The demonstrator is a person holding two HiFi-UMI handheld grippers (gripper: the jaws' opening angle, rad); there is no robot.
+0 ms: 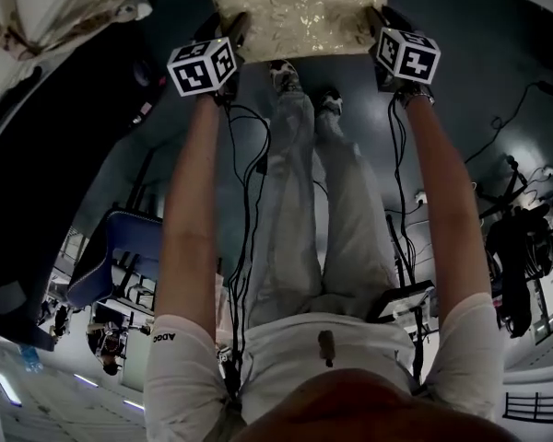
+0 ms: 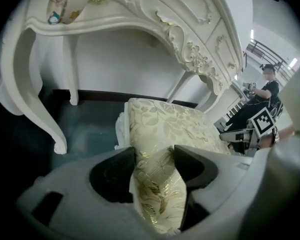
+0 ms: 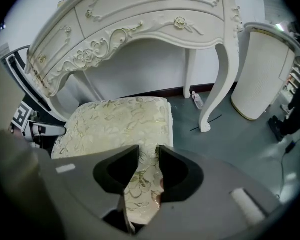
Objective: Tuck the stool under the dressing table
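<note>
the person's bare forearms [image 1: 189,210] run forward in the head view past pale trousers [image 1: 295,219], with black cables [image 1: 249,182] hanging along them. at their ends are the two grippers, marker cubes facing up. the left gripper [image 1: 232,28] is at the near left corner of the stool [image 1: 300,12], and the right gripper [image 1: 380,24] is at its near right corner.

in the left gripper view the black jaws are clenched on the cushion's [image 2: 175,124] near edge, and a fold of the cream, gold-leafed fabric bulges up between them. in the right gripper view the jaws stand closer together and pinch the same kind of fold at the other corner, with fabric filling the gap.

the stool stands on the dark floor [image 3: 250,144] in front of the white carved table [image 3: 140,14], squarely facing the arched knee space. its far edge seems to reach about the line of the table's front, though the wide lens makes that hard to judge. most of the cushion is out in the open, between the table's curved front legs [image 3: 217,84].

past the stool, a small bottle [image 3: 196,100] sits by the wall [image 3: 150,64] under the table. a white rounded panel [image 3: 262,74] stands to the right of the table. off to the side in the left gripper view, another person [image 2: 265,89] in dark clothes is seated.
</note>
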